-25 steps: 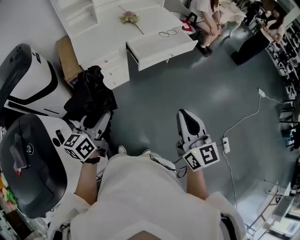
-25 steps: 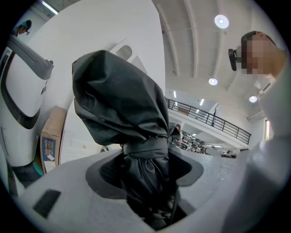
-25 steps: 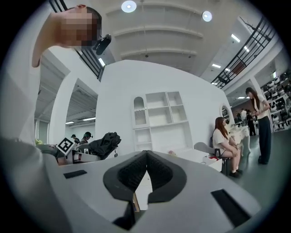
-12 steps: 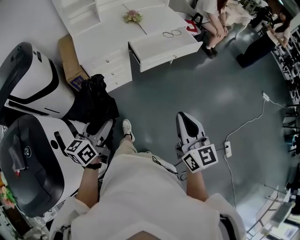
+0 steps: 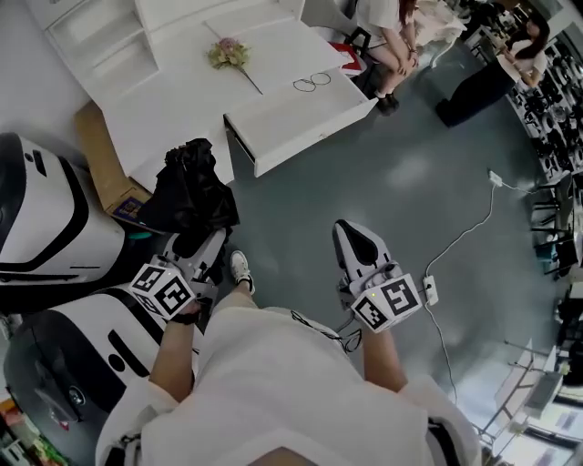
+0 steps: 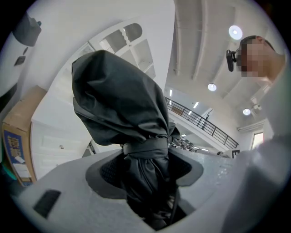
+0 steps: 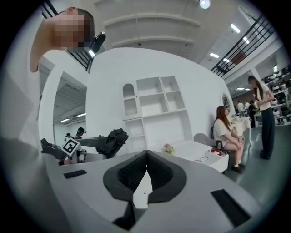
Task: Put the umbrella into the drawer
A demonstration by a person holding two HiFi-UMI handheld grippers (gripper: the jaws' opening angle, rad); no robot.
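Observation:
A folded black umbrella (image 5: 191, 187) with loose, bunched fabric sticks out of my left gripper (image 5: 199, 241), which is shut on its strapped lower part. In the left gripper view the umbrella (image 6: 120, 102) fills the middle and its narrow part sits between the pads of that gripper (image 6: 146, 170). The white drawer (image 5: 293, 121) stands pulled open from the white desk (image 5: 173, 82), ahead and to the right of the umbrella. My right gripper (image 5: 357, 235) hangs over the grey floor, shut and empty; in its own view this gripper (image 7: 146, 154) has its tips together.
A flower sprig (image 5: 228, 53) and a pair of glasses (image 5: 311, 82) lie on the desk. A cardboard box (image 5: 102, 164) and white-and-black machines (image 5: 41, 232) stand to the left. A seated person (image 5: 387, 27) is beyond the drawer. A power strip (image 5: 429, 289) and its cable lie on the floor at right.
Both grippers have moved forward toward the desk with the umbrella still in the left one. The open drawer now lies closer, and a foot has stepped ahead.

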